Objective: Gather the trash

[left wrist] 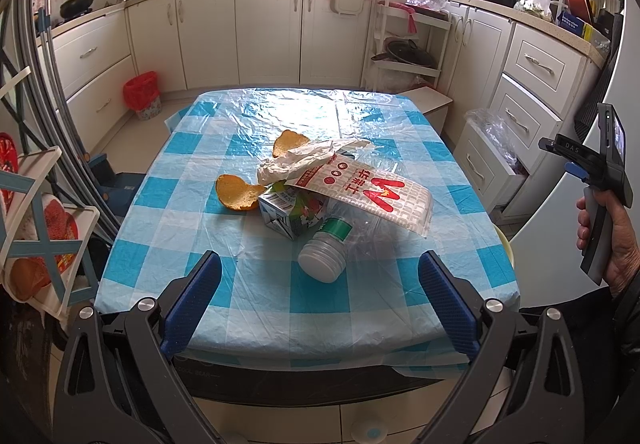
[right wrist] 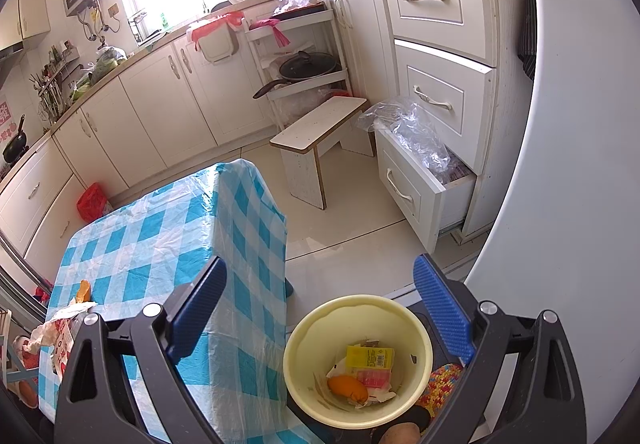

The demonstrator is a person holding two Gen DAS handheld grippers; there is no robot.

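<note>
Seeing both grippers wide open and empty. My left gripper (left wrist: 320, 290) sits at the bottom of the left wrist frame, blue pads (left wrist: 194, 300) spread far apart, nothing between them, hovering off the near edge of the table (left wrist: 192, 232) with the blue-and-white checked plastic cover.

Trash pile is centre frame on the table: clear plastic bottle (left wrist: 326, 254) lying on its side, white cap toward me, green label band behind the cap. Small carton (left wrist: 286, 214) just beside it at its left, touching. Printed wrapper (left wrist: 372, 194) with red lettering lies draped over both. Crumpled white tissue (left wrist: 304, 160) behind that, touching the wrapper's far end. Two orange peels: one (left wrist: 236, 192) left of the carton, touching it; one (left wrist: 289, 142) further back, by the tissue.

Right edge of that frame: a hand (left wrist: 608, 236) holding the other tool's grip.

My right gripper (right wrist: 320, 308) is in the lower part of the right wrist frame, fingers likewise spread wide, holding nothing, hanging above a yellow bin (right wrist: 304, 328) at bottom centre, on the floor just beside the table's side. Bin already contains a yellow box (right wrist: 370, 356), a pink packet (right wrist: 372, 378), an orange peel (right wrist: 347, 388) and paper scraps.

Red-lined bin (left wrist: 141, 92) at mid left in the left wrist frame, on the floor by the cabinets, well apart from the table.
</note>
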